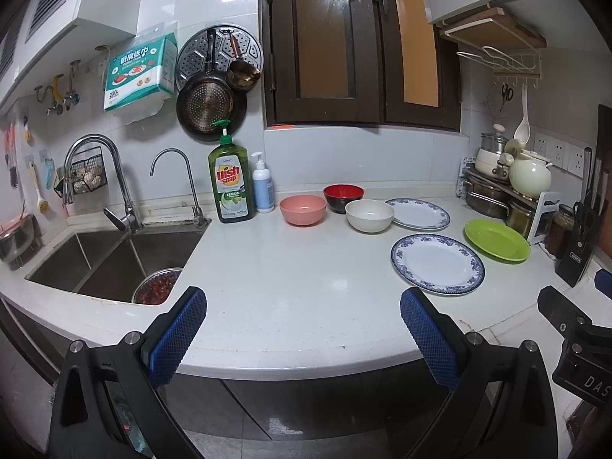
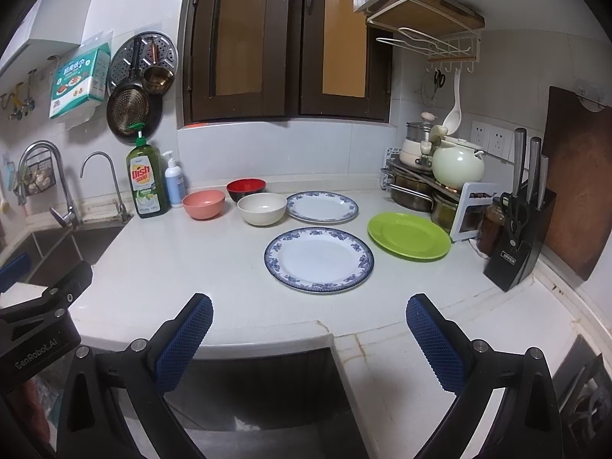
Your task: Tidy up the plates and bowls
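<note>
- Three bowls sit on the white countertop (image 2: 199,267) toward the back wall: a pink bowl (image 2: 203,203), a red bowl (image 2: 246,189) with a dark outside just behind it, and a cream bowl (image 2: 262,208) to their right. The three stand close together; whether any rims touch is hard to judge through the fisheye.
- Three plates lie flat to the right of the bowls: a far blue-rimmed plate (image 2: 322,207) just beside the cream bowl, a near blue-rimmed plate (image 2: 318,259) in front of it, and a green plate (image 2: 408,235) furthest right.
- One green dish soap bottle (image 2: 146,178) and one small white pump bottle (image 2: 174,180) stand left of the pink bowl, by the sink (image 1: 111,256).
- One knife block (image 2: 518,244) stands right of the green plate.
- The left gripper (image 1: 302,331) hovers level at the counter's front edge, fingers spread wide, holding nothing.
- The right gripper (image 2: 310,334) hovers likewise, pointed at the near plate, fingers apart and empty.
</note>
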